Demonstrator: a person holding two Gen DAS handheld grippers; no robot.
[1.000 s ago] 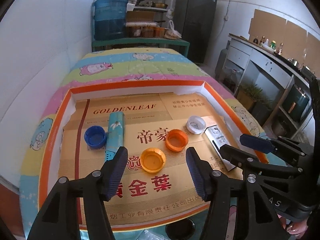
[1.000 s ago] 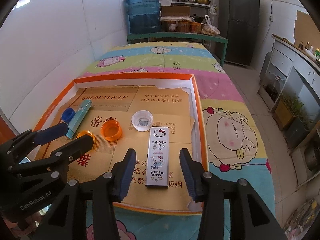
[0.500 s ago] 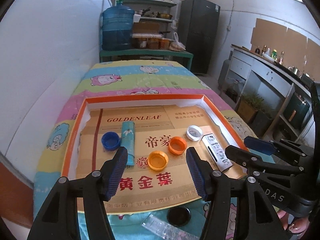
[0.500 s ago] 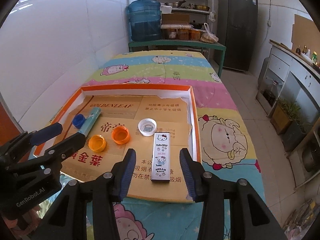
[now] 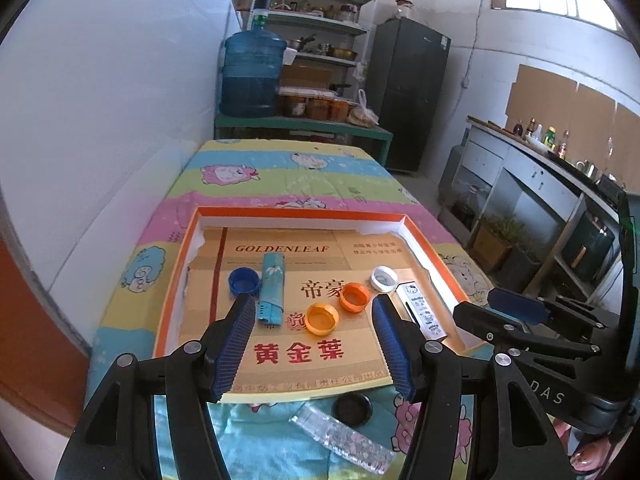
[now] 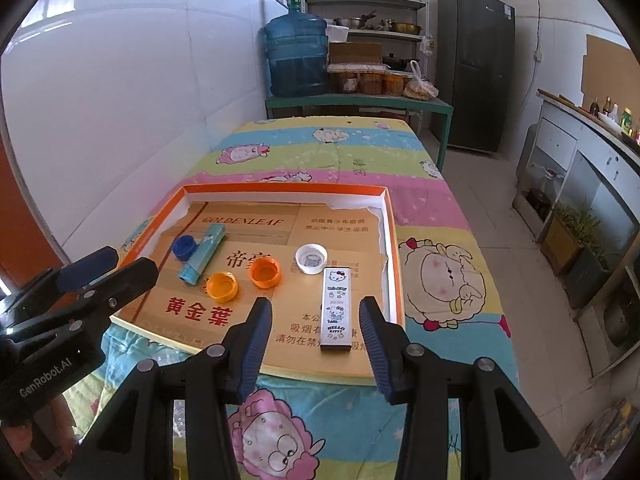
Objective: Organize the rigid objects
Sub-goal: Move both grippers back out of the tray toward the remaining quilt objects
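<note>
The right gripper [image 6: 316, 340] hangs empty, jaws parted, above the near edge of the orange-rimmed tray [image 6: 394, 264]. Just ahead, between its fingers' lines, lies the Hello Kitty box [image 6: 337, 308], long axis along the pointing direction. The left gripper [image 5: 314, 344], wider and empty, is farther from it.

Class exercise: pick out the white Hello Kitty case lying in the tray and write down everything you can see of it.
The Hello Kitty case is a slim white rectangular box, apparently hard plastic or card, printed with cartoon cats and "HELLO KITTY" lettering. It lies flat, face up, closed, on the cardboard lining the orange-rimmed tray, lengthwise near the tray's right wall, just below the white cap without touching it. Neither gripper touches it.
</note>
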